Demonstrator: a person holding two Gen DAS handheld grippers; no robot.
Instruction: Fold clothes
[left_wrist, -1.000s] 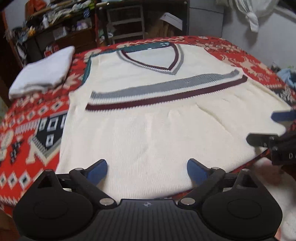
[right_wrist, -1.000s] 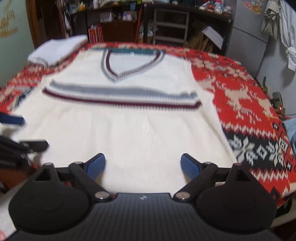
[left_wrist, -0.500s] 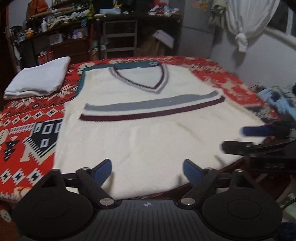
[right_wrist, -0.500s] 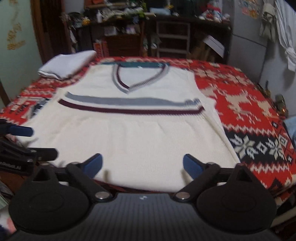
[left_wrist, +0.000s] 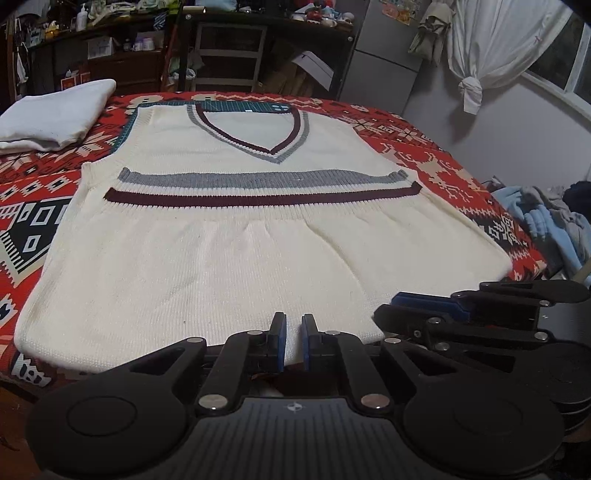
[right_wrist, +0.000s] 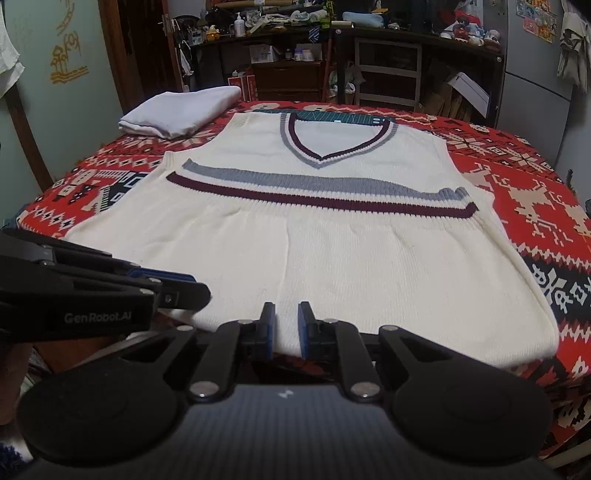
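Note:
A cream sleeveless V-neck vest (left_wrist: 258, 240) with grey and maroon stripes lies flat, front up, on the bed, its bottom hem towards me. My left gripper (left_wrist: 294, 338) is at the middle-left of that hem. Its jaws are closing, with the cream hem pinched in the narrow gap between the blue pads. My right gripper (right_wrist: 287, 325) is closing the same way on the hem of the vest (right_wrist: 332, 240) further right. Each gripper shows side-on in the other's view: the right gripper (left_wrist: 391, 306) and the left gripper (right_wrist: 195, 286) sit close beside one another.
A red patterned blanket (left_wrist: 33, 206) covers the bed. A folded white cloth (left_wrist: 55, 114) lies at its far left corner. Blue and grey clothes (left_wrist: 546, 221) are heaped off the right side. Cluttered shelves (right_wrist: 388, 66) stand behind the bed.
Both grippers went from wide open to nearly together, with the vest's hem between the pads. The right gripper has drawn closer to the left one.

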